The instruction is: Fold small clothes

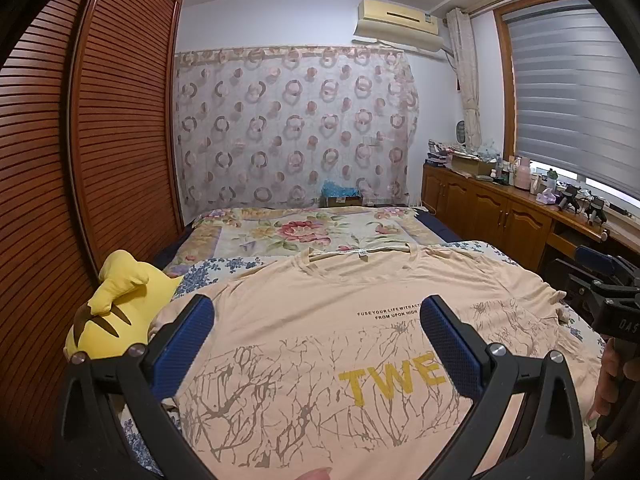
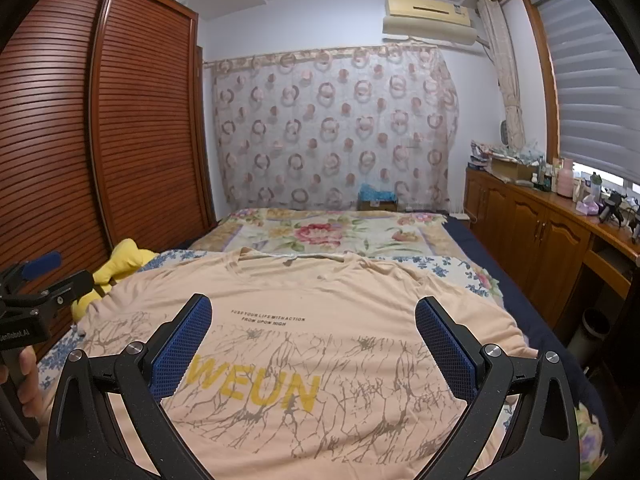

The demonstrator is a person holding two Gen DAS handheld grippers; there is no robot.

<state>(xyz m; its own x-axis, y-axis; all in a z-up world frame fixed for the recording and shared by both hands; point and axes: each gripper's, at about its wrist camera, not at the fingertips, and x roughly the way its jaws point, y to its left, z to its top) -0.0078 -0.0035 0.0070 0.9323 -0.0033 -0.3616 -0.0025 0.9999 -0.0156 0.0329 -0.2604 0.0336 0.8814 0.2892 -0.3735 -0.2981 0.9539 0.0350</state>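
Note:
A peach T-shirt (image 1: 320, 300) (image 2: 304, 292) with yellow letters and a brown branch print lies flat, front up, on the bed, collar away from me. My left gripper (image 1: 316, 312) hovers open above its left half, blue pads wide apart, nothing between them. Over the shirt's middle and right my right gripper (image 2: 314, 312) is open too, and empty. Each gripper shows at the edge of the other's view: the right one (image 1: 612, 296) in a hand at the far right, the left one (image 2: 36, 280) at the far left.
A yellow plush toy (image 1: 116, 300) (image 2: 120, 260) lies left of the shirt against the slatted wooden wardrobe (image 1: 80, 140). The bed's floral quilt (image 1: 304, 228) stretches beyond the collar. A cluttered wooden cabinet (image 2: 540, 220) runs along the right wall under the window.

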